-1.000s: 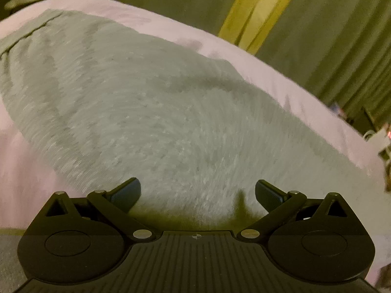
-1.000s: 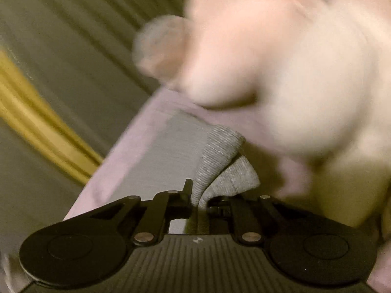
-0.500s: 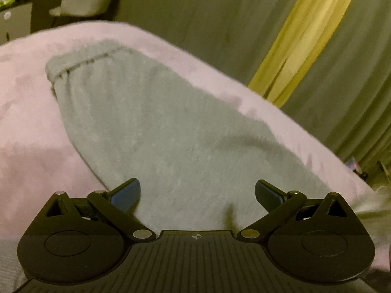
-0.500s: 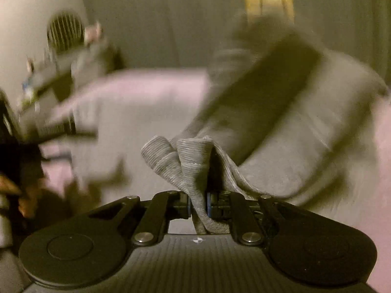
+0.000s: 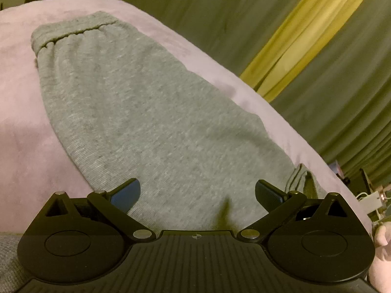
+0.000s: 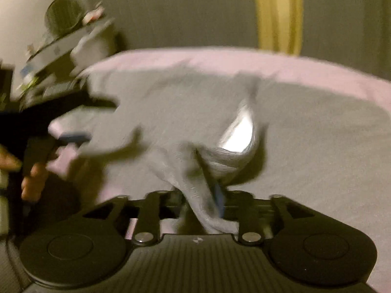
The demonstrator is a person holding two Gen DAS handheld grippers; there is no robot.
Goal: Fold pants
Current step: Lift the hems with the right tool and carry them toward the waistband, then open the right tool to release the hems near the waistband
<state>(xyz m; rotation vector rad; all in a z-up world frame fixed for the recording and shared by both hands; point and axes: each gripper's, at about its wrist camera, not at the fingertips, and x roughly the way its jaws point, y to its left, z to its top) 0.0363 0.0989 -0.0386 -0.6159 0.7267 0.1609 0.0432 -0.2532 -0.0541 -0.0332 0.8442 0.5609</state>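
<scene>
Between the right gripper's [image 6: 199,204] just-opening jaws, blurred pants [image 6: 195,190] hide any contact

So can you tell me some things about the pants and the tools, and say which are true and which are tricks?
1. The pants are grey. True.
2. The pants lie on a green blanket. False: the blanket is pink.
3. The left tool is open with nothing between its fingers. True.
4. The right tool has no cloth in it. False: a cuff of the pants sits between its fingers, and its jaws have just been opening.
5. The waistband is at the far end of the pants from the left tool. True.
6. The curtain has a red stripe. False: the stripe is yellow.
</scene>
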